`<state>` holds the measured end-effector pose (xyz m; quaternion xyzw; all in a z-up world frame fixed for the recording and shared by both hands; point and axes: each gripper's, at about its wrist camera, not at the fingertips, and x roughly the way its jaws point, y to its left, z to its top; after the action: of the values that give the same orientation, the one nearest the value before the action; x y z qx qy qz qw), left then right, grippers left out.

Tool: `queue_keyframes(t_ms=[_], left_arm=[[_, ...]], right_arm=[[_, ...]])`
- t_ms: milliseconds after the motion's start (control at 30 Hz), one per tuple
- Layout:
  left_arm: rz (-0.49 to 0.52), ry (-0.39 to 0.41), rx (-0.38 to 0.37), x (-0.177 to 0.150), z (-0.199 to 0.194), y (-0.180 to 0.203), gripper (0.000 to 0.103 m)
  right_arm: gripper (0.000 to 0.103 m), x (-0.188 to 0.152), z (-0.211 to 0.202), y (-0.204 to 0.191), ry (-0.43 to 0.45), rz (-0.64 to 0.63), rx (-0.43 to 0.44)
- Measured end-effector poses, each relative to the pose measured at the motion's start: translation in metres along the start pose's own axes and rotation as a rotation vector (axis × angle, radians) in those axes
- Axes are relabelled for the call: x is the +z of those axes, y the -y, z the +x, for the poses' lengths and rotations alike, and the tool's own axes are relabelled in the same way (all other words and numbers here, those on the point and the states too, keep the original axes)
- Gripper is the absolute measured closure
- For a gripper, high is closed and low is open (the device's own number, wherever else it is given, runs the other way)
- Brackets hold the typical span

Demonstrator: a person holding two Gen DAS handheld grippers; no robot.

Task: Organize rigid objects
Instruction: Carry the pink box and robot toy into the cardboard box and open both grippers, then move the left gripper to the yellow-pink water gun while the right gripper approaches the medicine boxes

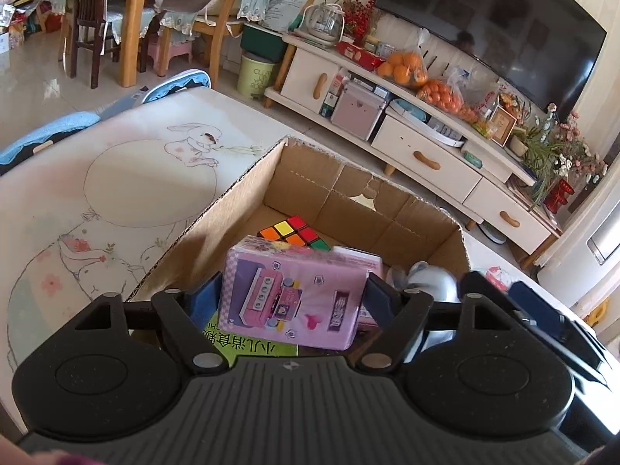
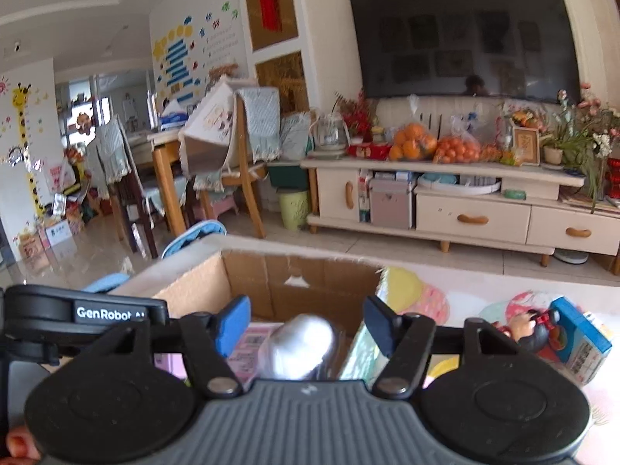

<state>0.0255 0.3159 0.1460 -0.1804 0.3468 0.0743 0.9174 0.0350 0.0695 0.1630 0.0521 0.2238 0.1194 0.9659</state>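
Observation:
My left gripper (image 1: 288, 298) is shut on a pink toy box (image 1: 294, 294) and holds it over the open cardboard box (image 1: 240, 193). Inside the box lie a Rubik's cube (image 1: 296, 232) and a green printed packet (image 1: 232, 343). A silver rounded object (image 1: 430, 281) shows at the box's right side. In the right wrist view my right gripper (image 2: 302, 325) is open above the cardboard box (image 2: 193, 290), with the blurred silver object (image 2: 298, 348) between its blue pads (image 2: 232, 325), not gripped. The left gripper (image 2: 77, 314) shows at the left.
The box stands on a table with a cartoon rabbit cloth (image 1: 116, 178). A blue carton (image 2: 581, 341) and a small figurine (image 2: 531, 329) lie on the table to the right. A TV cabinet (image 2: 465, 209) with bags of oranges stands behind; dining chairs (image 2: 240, 178) far left.

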Motion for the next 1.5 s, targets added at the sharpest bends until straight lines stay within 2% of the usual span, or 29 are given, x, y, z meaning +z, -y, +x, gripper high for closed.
queue_keyframes(t_ms=[200, 367, 633, 733, 833, 900, 933, 967, 1200, 1367, 1400, 1433, 1500], left_arm=[[-0.012, 0.013, -0.004, 0.000, 0.000, 0.000, 0.003], [-0.008, 0.020, -0.018, -0.001, -0.001, 0.002, 0.001], [0.015, 0.020, -0.057, -0.002, -0.001, 0.005, 0.001], [0.025, 0.018, -0.067, -0.002, -0.001, 0.006, 0.000], [0.036, 0.018, -0.074, -0.002, 0.000, 0.006, 0.000], [0.041, 0.016, -0.078, -0.002, 0.000, 0.006, 0.000], [0.043, 0.015, -0.080, -0.002, 0.000, 0.005, 0.000], [0.046, 0.013, -0.082, -0.002, 0.001, 0.005, 0.000], [0.078, 0.010, -0.093, -0.004, 0.001, 0.006, 0.000], [0.116, 0.011, -0.111, -0.008, -0.001, 0.010, 0.000], [0.125, 0.014, -0.115, -0.009, -0.002, 0.012, 0.000], [0.135, 0.016, -0.119, -0.010, -0.002, 0.013, 0.000], [0.159, 0.023, -0.129, -0.012, -0.004, 0.017, 0.000]], right_arm=[[0.033, -0.002, -0.021, 0.015, 0.049, 0.016, -0.060], [0.032, -0.015, -0.030, 0.033, 0.039, 0.025, -0.127], [0.030, -0.055, -0.025, 0.052, -0.055, -0.034, -0.227], [0.025, -0.069, -0.016, 0.056, -0.090, -0.076, -0.229], [0.025, -0.079, -0.007, 0.058, -0.126, -0.108, -0.213], [0.030, -0.085, 0.000, 0.059, -0.150, -0.128, -0.209], [0.042, -0.087, 0.004, 0.060, -0.164, -0.132, -0.208], [0.046, -0.090, 0.008, 0.062, -0.182, -0.133, -0.209], [0.045, -0.099, 0.021, 0.077, -0.219, -0.126, -0.199], [0.047, -0.098, 0.027, 0.086, -0.230, -0.098, -0.151], [0.050, -0.098, 0.026, 0.087, -0.231, -0.092, -0.139], [0.058, -0.098, 0.025, 0.087, -0.229, -0.092, -0.134], [0.060, -0.099, 0.022, 0.087, -0.228, -0.101, -0.128]])
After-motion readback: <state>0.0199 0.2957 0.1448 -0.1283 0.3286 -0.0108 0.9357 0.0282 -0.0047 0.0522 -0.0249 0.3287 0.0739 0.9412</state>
